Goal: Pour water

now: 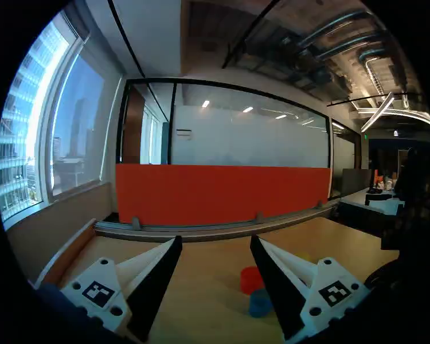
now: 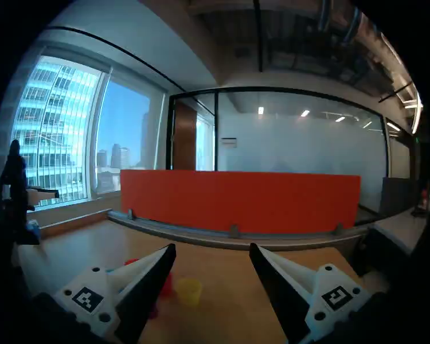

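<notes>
Left tool (image 1: pixel 215 241), jaws apart, partly hides the blue cup (image 1: pixel 261 304).

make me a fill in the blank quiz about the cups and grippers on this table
1. In the left gripper view, the front cup, nearer than the red cup, is coloured ____.
2. In the right gripper view, the small cup seen between the fingers of the right gripper is coloured ____.
3. The left gripper holds nothing above the table; its jaws stand ____.

Missing words: blue; yellow; open
</notes>
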`<state>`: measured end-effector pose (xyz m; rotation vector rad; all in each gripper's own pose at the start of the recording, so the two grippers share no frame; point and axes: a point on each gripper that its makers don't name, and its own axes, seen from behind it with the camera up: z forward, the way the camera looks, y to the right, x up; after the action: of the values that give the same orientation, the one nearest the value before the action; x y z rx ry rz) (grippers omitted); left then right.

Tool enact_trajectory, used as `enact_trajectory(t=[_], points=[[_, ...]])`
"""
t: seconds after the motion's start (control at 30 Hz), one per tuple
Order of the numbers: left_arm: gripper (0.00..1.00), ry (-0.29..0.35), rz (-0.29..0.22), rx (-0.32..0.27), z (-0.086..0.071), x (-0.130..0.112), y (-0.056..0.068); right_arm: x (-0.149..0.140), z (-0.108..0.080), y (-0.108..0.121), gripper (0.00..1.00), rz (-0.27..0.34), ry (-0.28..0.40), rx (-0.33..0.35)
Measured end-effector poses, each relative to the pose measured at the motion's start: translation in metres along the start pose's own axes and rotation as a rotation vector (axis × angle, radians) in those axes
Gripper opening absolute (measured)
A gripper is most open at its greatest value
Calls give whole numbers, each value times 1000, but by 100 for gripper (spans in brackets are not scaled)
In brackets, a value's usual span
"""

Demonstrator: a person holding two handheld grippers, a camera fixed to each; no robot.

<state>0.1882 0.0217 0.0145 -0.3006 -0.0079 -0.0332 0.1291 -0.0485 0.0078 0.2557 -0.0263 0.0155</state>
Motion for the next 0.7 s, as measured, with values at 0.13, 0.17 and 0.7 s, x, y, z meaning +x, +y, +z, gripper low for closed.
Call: enact_trajectory(t=[0.13, 0.17, 0.7], points=[[88, -5, -8, -73, 2, 1, 13, 3, 0, -17, 99, -1, 3, 78], [88, -4, -7, -88, 2, 1, 15, 4, -1, -21, 99, 0, 4, 97], [88, -8, 37, -215, 4, -1, 39, 10, -6, -70, 99, -10, -7, 293]])
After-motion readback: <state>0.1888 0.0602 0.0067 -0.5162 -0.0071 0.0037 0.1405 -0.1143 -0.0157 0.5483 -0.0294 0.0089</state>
